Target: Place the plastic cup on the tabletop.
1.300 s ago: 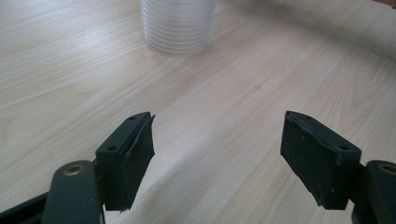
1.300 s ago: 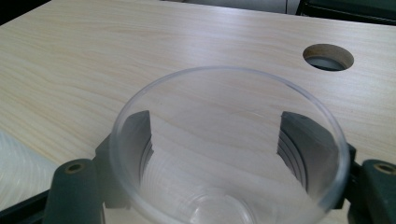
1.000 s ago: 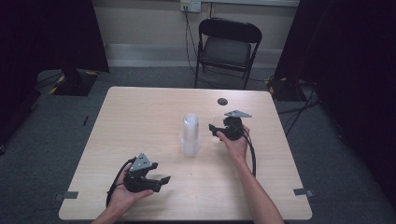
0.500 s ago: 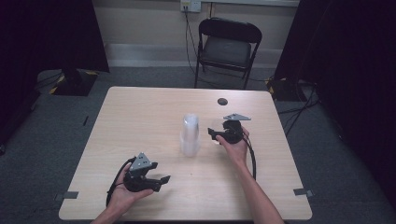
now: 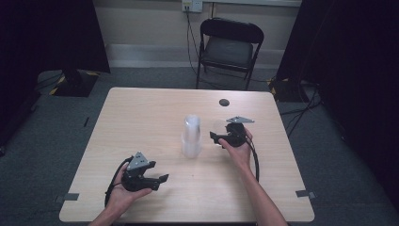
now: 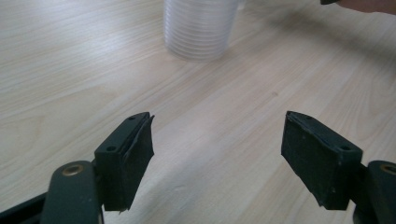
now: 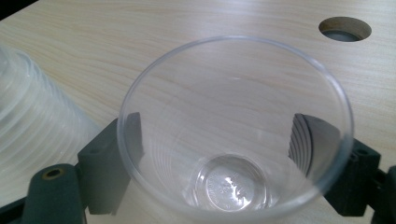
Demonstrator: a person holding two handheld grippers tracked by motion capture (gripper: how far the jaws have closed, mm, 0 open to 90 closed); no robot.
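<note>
Cup (image 7: 233, 140) between right gripper (image 7: 224, 154) jaws | wood table (image 5: 141, 117) | chair (image 5: 229, 49) behind

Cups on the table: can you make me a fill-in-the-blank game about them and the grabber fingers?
1. The single clear cup sits between the right gripper's two ____ fingers.
2. The stack of cups stands on the wooden ____.
3. The left gripper's fingers are wide ____, holding nothing.
4. Past the single cup, the table has a round ____ in it.

Missing words: black; table; open; hole
</note>
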